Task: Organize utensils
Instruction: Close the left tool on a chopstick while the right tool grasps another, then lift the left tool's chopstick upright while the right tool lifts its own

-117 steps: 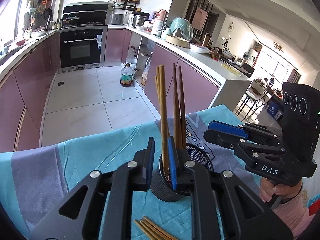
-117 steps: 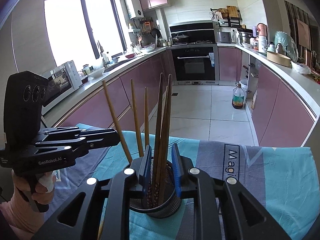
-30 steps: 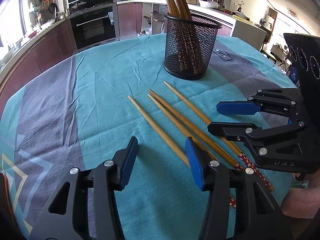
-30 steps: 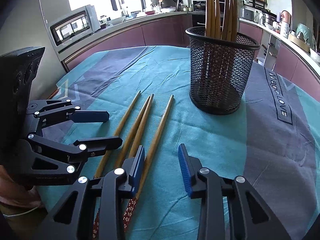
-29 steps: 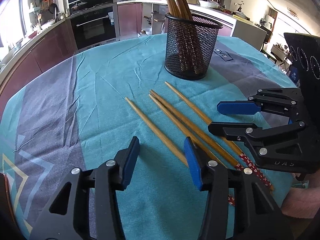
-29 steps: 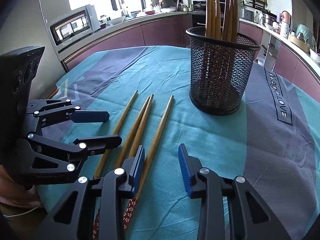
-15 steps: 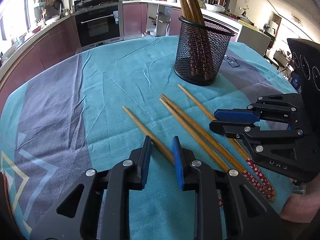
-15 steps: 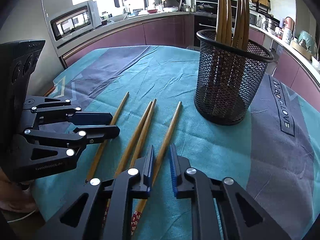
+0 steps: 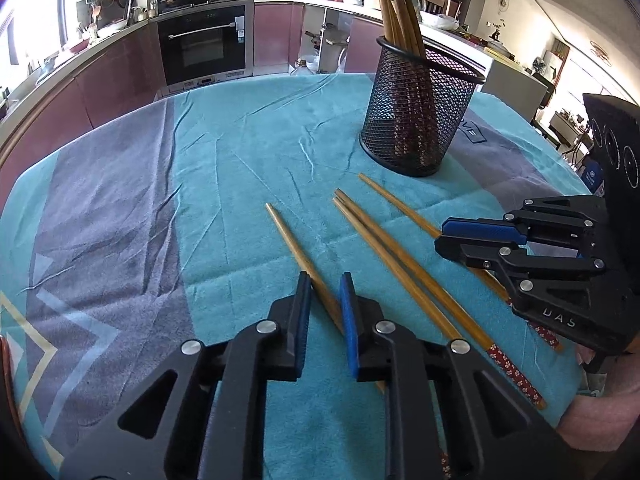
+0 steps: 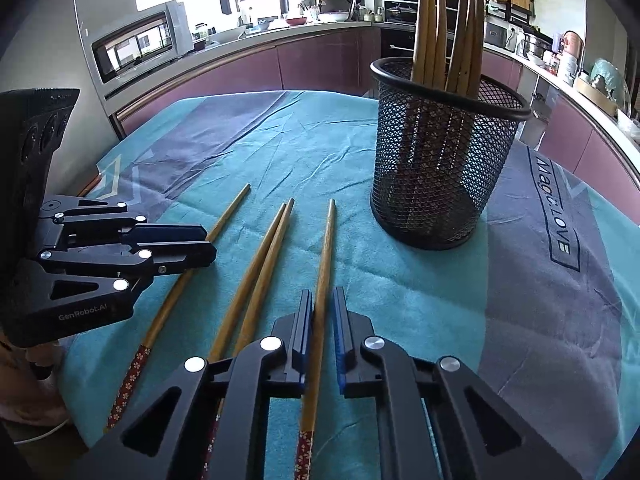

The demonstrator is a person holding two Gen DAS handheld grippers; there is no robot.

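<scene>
Your left gripper has just been closing; its ribbed blue pads now clench the leftmost chopstick, a slim, round, tapering wooden stick with a smooth amber finish. Your right gripper is clamped the same way on the rightmost chopstick, whose butt end carries a red floral wrap.

Between those two lie a pair of chopsticks, side by side and touching near their tips, flat on the teal and grey tablecloth, a soft, napped fabric with shallow creases. Just beyond the tips stands the black wire-mesh holder, a round cup with a rolled rim, upright, with several chopsticks standing in it, points up.

A second ago both sets of jaws stood wide apart around the sticks; half a second ago they had narrowed almost to the wood. About four seconds ago each gripper was up at the holder with its pads around upright sticks in the cup. The four sticks on the cloth lie much as they did a second ago.
</scene>
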